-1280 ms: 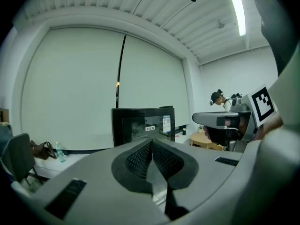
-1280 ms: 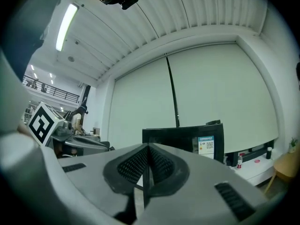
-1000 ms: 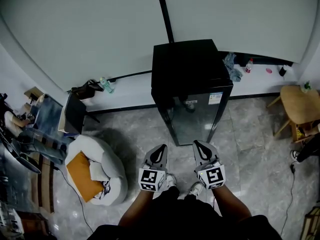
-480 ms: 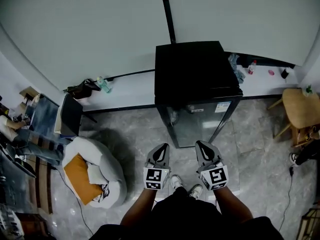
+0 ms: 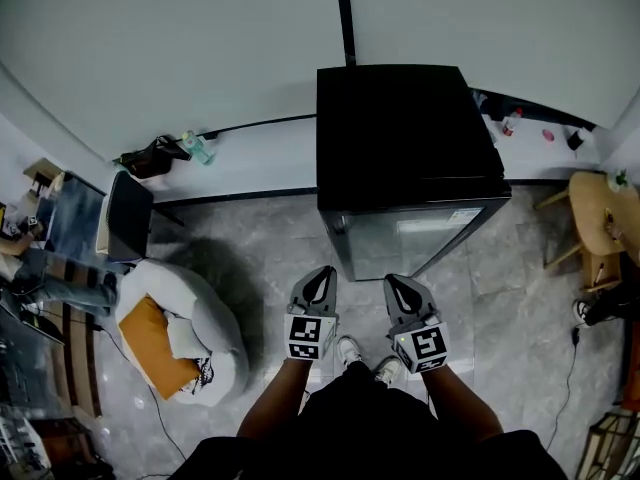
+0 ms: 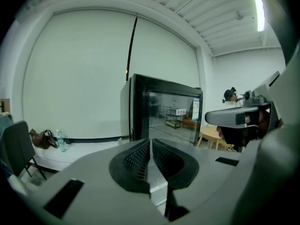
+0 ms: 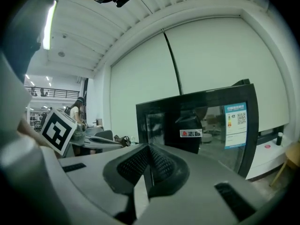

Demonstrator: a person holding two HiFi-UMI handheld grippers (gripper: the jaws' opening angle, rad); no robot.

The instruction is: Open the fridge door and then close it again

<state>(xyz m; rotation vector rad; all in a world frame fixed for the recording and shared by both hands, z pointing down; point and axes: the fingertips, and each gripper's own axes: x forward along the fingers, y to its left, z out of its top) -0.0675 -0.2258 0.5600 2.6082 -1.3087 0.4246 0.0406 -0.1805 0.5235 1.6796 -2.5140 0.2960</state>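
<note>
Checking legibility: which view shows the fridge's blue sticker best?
Right gripper view: the blue sticker faces it, large. Head view shows it tiny from above; left gripper view, a narrow slanted strip.

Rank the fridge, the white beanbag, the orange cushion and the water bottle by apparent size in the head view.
1. fridge, by far the largest, though its top is nearest the camera.
2. white beanbag.
3. orange cushion.
4. water bottle, smallest.

bright, even indoor light; ceiling tube [image 6: 255, 8] glares; fisheye bending and dark vignette at edges.
</note>
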